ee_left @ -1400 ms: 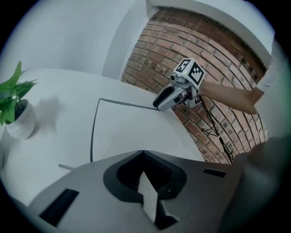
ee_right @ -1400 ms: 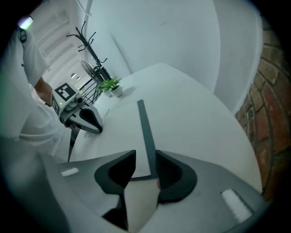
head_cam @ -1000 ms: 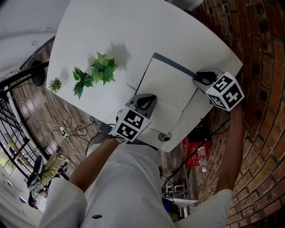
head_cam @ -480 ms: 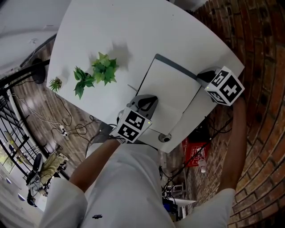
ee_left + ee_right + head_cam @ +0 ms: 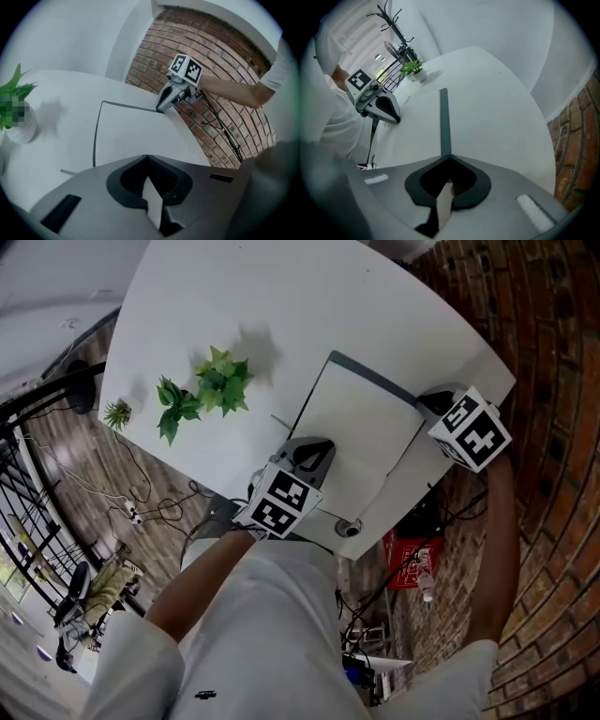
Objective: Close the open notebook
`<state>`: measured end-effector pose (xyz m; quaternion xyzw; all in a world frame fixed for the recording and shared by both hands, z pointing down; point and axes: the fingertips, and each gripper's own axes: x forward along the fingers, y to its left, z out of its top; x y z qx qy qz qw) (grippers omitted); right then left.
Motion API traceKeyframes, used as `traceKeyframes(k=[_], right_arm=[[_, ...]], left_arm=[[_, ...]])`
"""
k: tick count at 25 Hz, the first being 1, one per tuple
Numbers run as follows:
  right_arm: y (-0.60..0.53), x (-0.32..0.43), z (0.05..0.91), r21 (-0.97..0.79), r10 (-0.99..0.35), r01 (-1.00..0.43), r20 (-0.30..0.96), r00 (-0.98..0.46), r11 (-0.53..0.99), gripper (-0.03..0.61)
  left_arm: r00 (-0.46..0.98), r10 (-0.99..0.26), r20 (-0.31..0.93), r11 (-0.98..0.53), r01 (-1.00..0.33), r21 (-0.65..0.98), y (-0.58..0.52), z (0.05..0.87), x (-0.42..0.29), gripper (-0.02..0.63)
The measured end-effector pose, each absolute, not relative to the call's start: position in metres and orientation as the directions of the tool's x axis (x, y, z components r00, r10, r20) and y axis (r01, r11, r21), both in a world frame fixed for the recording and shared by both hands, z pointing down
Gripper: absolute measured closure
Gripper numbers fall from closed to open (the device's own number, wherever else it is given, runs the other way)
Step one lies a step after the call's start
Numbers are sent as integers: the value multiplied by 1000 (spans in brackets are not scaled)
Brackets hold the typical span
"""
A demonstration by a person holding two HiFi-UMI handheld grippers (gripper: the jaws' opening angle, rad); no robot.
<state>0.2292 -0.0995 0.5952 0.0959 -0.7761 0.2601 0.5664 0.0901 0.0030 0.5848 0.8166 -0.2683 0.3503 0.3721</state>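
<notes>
One notebook (image 5: 361, 427) edge in left gripper (image 5: 314, 448); right gripper (image 5: 429, 405) just clamped another.

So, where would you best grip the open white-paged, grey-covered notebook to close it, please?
Probably the thin grey cover edge at the notebook's right-hand corner, approached from the brick wall side; lying flat, it offers only thin edges to pinch.

Left gripper (image 5: 315, 448), right gripper (image 5: 427, 402): jaws tight on notebook (image 5: 361, 423), right's just closed.

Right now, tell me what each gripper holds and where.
Left gripper pinches the notebook at its near page edge. Right gripper, jaws just closed, pinches its right corner by the dark strip.
</notes>
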Motion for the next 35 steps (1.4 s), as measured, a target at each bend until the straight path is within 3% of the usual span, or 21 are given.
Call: traceKeyframes(k=[14,19,23,31,35], right_arm=[[-98,231,572,-253,52,-486,920,-389,836,568],[-85,238,578,-359,134,-503,894,-428,787,427],[-73,252,586,-417,152,-559,875,-459,717,422],[-80,252,586,-557,37,-685,788,-615,470,383],[-82,246,579,-631,8,-692,740,-672,351,302]], left_arm=[[616,-170,769,-598,-685,416,10,580,90,604],[620,-162,767,-595,-682,425,15,579,88,604],[623,-167,765,-596,-681,425,13,580,87,604],[623,-162,766,-604,-676,422,14,583,87,604],[617,-165,770,-609,-678,412,14,583,88,604]])
